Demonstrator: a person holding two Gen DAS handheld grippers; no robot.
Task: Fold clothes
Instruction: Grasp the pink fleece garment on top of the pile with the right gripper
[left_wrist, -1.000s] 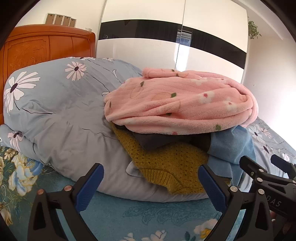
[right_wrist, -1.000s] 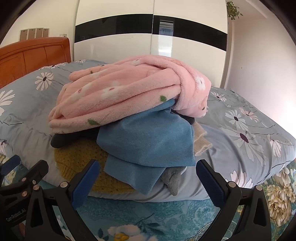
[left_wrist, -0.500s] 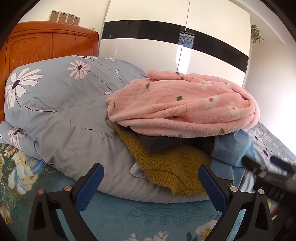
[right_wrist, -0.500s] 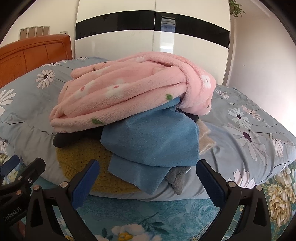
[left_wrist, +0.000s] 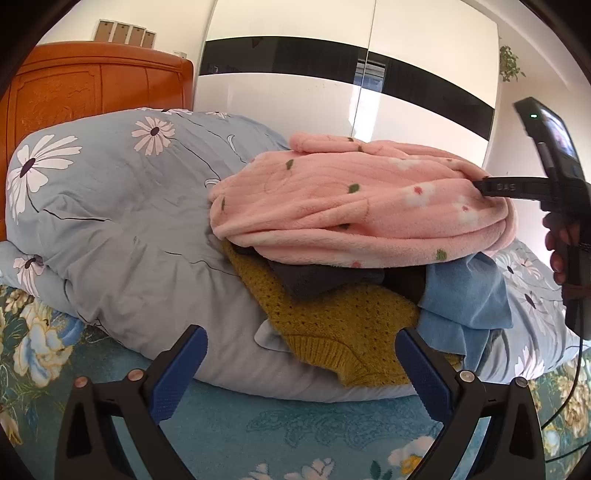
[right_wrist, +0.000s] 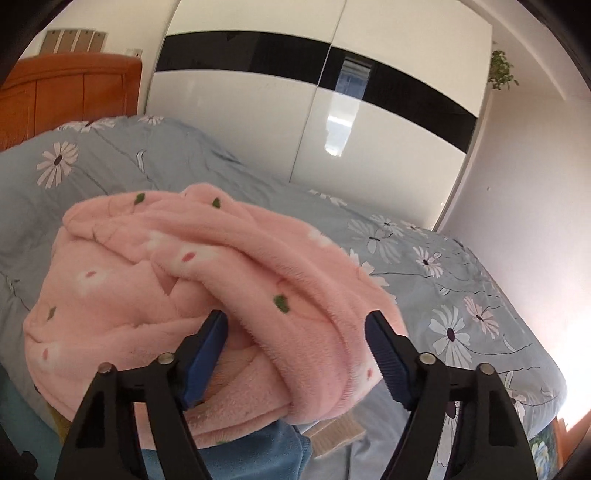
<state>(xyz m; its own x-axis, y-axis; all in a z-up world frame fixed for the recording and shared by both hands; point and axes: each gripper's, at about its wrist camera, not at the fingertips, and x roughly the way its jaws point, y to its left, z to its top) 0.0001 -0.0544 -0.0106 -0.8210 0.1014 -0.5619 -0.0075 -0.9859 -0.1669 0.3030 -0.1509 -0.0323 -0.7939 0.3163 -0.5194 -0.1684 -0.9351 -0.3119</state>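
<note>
Counting the pile now: four garments visible in the left wrist view, one pink fleece (left_wrist: 354, 206) on top, one dark grey piece (left_wrist: 314, 278) under it, one mustard knit (left_wrist: 343, 325), one blue cloth (left_wrist: 465, 295). One folded quilt (left_wrist: 122, 221) beneath them all, one flowered sheet (left_wrist: 258, 424) below that. Two grippers in play: the left gripper (left_wrist: 301, 369) and the right gripper (right_wrist: 295, 350), two blue pads each. One wardrobe (left_wrist: 332, 92) with two doors, one headboard (left_wrist: 92, 92), one plant (left_wrist: 509, 66).
</note>
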